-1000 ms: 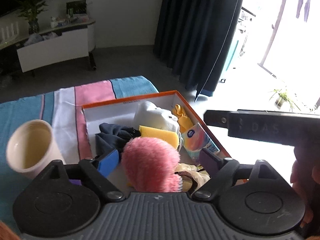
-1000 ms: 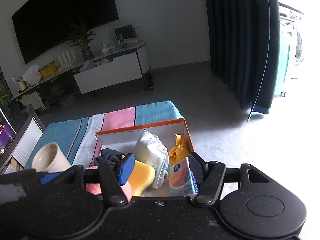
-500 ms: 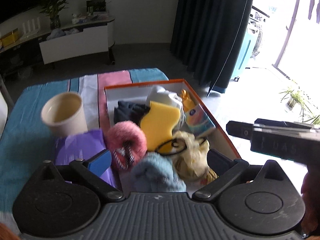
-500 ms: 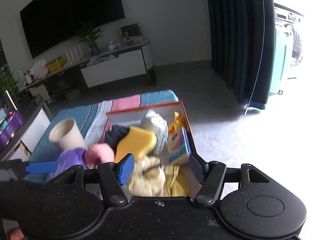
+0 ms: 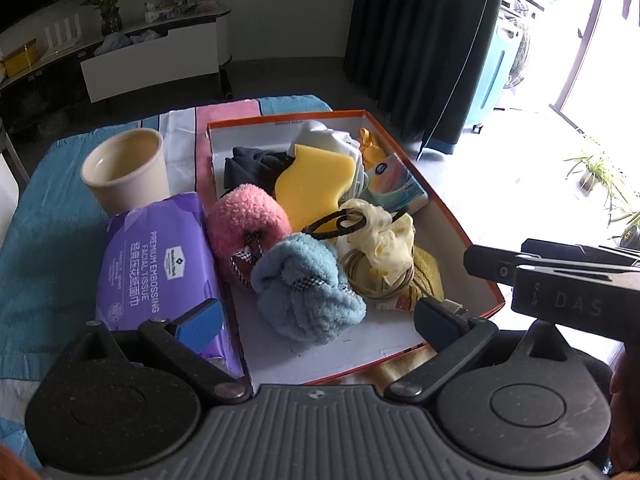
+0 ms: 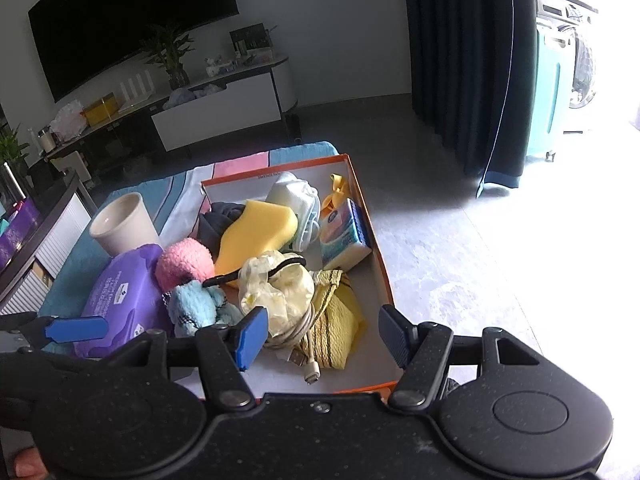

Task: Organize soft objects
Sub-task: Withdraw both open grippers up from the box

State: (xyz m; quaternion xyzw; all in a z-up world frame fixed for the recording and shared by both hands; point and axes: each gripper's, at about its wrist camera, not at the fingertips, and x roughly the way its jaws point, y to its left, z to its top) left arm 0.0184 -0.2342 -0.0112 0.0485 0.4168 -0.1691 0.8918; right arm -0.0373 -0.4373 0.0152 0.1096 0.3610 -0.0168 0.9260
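Orange-rimmed box at frame centre is packed with a pink pom, blue pom and yellow sponge. Left of it lie a purple tissue pack and a cup. Left tongs and right tongs are held wide open, empty.

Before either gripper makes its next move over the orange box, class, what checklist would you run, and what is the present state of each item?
1. Left gripper open and empty: ok.
2. Right gripper open and empty: ok.
3. Pink fluffy piece inside the orange box: ok.
4. Blue fluffy piece inside the box: ok.
5. Purple tissue pack put away in the box: not ok, it lies outside, against the box's left wall.
6. Cream cup upright on the striped cloth: ok.
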